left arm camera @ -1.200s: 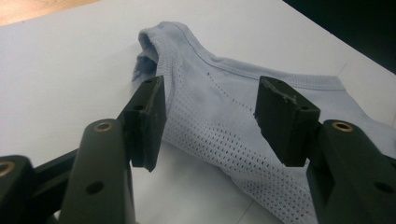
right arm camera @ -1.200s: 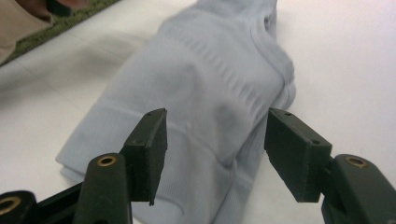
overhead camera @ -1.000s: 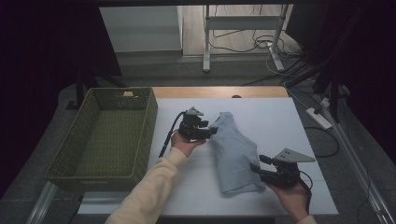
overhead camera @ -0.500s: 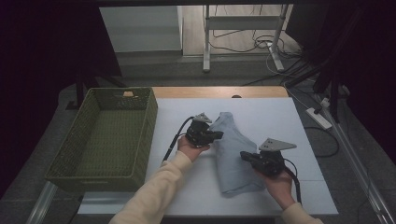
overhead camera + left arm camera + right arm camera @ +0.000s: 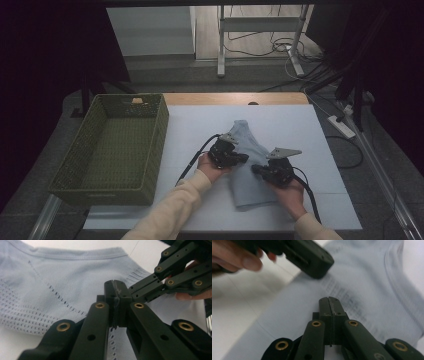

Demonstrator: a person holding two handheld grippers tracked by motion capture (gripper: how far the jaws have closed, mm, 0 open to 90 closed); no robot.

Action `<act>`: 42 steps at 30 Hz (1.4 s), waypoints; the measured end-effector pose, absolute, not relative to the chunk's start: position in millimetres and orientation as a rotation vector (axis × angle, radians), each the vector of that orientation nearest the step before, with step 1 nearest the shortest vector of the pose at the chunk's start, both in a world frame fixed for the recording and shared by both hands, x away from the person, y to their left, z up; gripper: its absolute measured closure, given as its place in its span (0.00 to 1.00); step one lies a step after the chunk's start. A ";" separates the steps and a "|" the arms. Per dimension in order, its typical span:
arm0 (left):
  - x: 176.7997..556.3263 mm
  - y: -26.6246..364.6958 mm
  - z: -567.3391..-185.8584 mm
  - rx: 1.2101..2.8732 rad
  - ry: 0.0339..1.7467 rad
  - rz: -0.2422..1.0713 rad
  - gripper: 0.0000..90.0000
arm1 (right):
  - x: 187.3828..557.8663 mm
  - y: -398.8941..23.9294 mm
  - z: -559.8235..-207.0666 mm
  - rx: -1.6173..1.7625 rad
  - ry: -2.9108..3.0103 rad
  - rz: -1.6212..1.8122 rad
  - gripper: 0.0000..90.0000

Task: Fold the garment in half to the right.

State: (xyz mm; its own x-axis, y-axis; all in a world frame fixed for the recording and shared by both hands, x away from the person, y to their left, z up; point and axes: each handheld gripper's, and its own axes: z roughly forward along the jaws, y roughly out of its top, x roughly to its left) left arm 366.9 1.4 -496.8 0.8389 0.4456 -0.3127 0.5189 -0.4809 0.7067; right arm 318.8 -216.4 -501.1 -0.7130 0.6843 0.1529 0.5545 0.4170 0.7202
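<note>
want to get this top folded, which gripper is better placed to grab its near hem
Right, probably. The right gripper sits nearer the light blue top's near hem; the left gripper sits higher up. Both are shut, empty.

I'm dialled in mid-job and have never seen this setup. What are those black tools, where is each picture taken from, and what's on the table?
A person holds a hand tool with two black jaws in each hand: the left gripper and the right gripper. One picture looks down from above the table; the other two come from cameras riding on each tool, looking along its jaws. On the white table lie a light blue knitted garment and, at the left, a green woven basket. Both tools hover at the garment with jaws pressed together; I see no cloth pinched between them.
</note>
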 end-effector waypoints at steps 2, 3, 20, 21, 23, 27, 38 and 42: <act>369.1 0.9 -501.2 2.160 0.715 -0.112 0.98 | 319.1 -216.8 -506.2 1.108 2.516 1.152 0.99; 369.8 0.4 -503.6 2.166 0.724 -0.114 0.99 | 319.2 -217.1 -507.7 1.114 2.518 1.142 0.99; 376.9 -2.8 -522.3 2.188 0.777 -0.156 0.99 | 314.8 -233.1 -516.0 1.169 2.533 1.101 0.99; 376.5 -2.0 -520.9 2.183 0.778 -0.153 0.99 | 313.9 -233.8 -516.0 1.165 2.533 1.099 0.99; 376.1 2.0 -516.3 2.173 0.778 -0.127 0.99 | 312.4 -234.4 -515.9 1.162 2.534 1.093 0.99; 382.4 16.3 -512.2 2.149 0.831 -0.095 0.99 | 309.2 -235.4 -514.8 1.151 2.544 1.074 0.99; 391.5 15.0 -531.7 2.173 0.902 -0.112 0.99 | 308.1 -237.0 -515.3 1.148 2.554 1.061 0.99; 394.0 15.2 -534.6 2.169 0.915 -0.114 0.99 | 307.5 -238.5 -515.6 1.153 2.557 1.055 0.99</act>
